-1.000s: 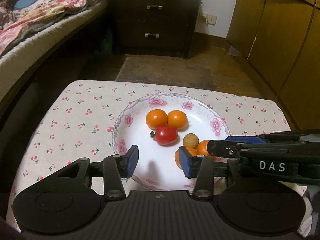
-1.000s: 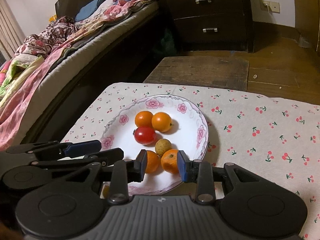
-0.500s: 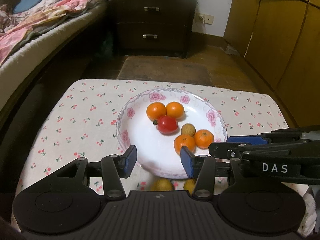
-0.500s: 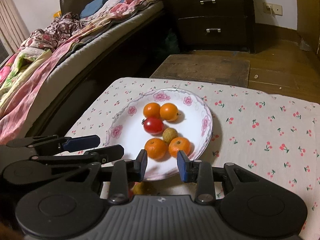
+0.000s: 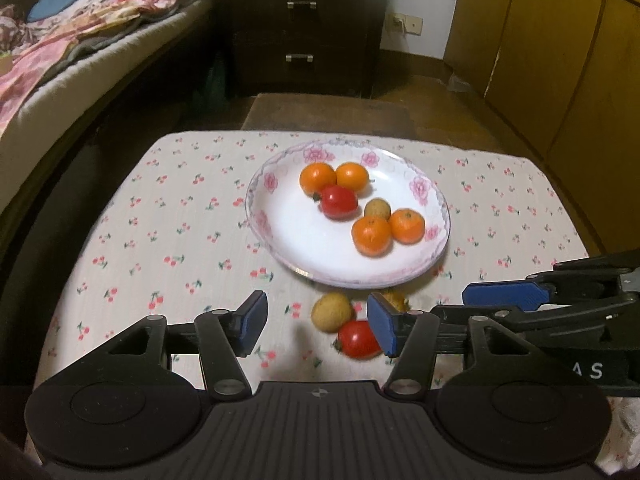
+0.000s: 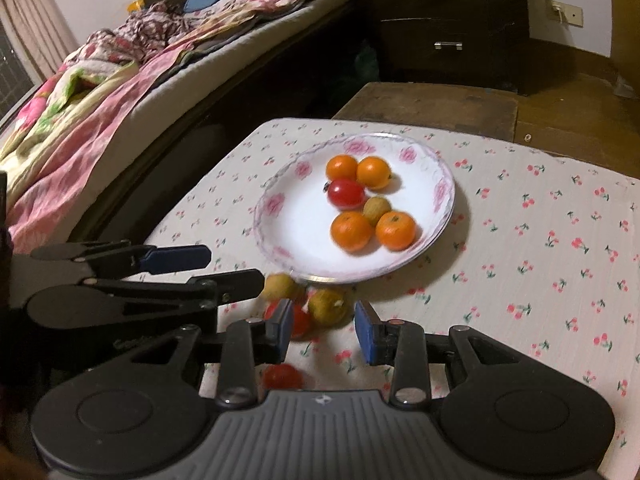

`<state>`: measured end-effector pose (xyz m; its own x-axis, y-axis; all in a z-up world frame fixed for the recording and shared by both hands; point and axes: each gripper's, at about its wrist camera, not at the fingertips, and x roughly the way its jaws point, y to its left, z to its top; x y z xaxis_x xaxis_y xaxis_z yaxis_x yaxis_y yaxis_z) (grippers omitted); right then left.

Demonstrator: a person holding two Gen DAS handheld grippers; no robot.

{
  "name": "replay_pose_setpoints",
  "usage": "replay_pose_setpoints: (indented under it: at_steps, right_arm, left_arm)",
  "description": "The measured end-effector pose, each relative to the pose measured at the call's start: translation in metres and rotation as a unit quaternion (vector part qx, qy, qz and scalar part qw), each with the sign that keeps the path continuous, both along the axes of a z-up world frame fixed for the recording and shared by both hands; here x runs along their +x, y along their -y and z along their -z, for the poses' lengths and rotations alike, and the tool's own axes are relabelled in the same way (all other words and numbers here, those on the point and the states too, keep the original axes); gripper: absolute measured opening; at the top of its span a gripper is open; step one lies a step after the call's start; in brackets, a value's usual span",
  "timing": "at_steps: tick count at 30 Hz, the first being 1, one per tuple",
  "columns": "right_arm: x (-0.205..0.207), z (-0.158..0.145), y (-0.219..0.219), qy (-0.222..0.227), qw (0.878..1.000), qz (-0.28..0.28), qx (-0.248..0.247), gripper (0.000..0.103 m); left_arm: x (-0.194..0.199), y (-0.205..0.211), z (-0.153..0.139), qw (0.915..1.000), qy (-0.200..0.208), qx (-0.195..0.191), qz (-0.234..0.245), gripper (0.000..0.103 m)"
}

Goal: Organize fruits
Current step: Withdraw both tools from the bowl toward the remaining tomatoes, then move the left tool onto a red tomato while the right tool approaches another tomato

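The left tool is wide open and holds nothing; between its blue pads, on the cherry-print table, lie a yellowish round fruit and a red tomato that touch each other — the tomato is close to the right pad. The right tool is also open and holds nothing; a yellow-green fruit lies just ahead of its gap, and a red tomato sits partly behind its left pad. Another red fruit is nearer to the tool body. The flowered plate stands beyond both tools, near the loose fruits, and carries four oranges, a tomato and a small yellowish fruit. That tomato lies with its long axis across the plate — the dark stem end points left.
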<state>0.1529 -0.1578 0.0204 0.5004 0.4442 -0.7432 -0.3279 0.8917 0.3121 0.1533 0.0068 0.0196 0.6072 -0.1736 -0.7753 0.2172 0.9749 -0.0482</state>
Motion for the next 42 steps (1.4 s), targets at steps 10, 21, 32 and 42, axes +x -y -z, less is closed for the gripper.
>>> replay_pose_setpoints:
  at_steps: [10,21,32,42]
  right_arm:
    - [-0.013,0.012,-0.017,-0.019,0.999,-0.025,-0.01,0.041]
    - [-0.014,0.027,-0.036,-0.025,0.998,-0.054,-0.025,0.041]
    - [-0.018,0.036,-0.039,-0.017,0.996,-0.068,-0.056,0.036]
    - [-0.029,0.028,-0.012,-0.019,0.997,-0.051,-0.048,0.036]
  left_arm:
    - [-0.004,-0.016,0.004,0.9998,-0.01,-0.007,-0.014,0.064]
    - [-0.006,-0.013,0.008,0.9998,-0.017,-0.012,-0.001,0.065]
    - [-0.006,-0.009,0.012,0.9995,-0.024,-0.016,0.011,0.065]
    - [-0.011,0.008,0.016,0.9985,-0.029,-0.019,0.044,0.065]
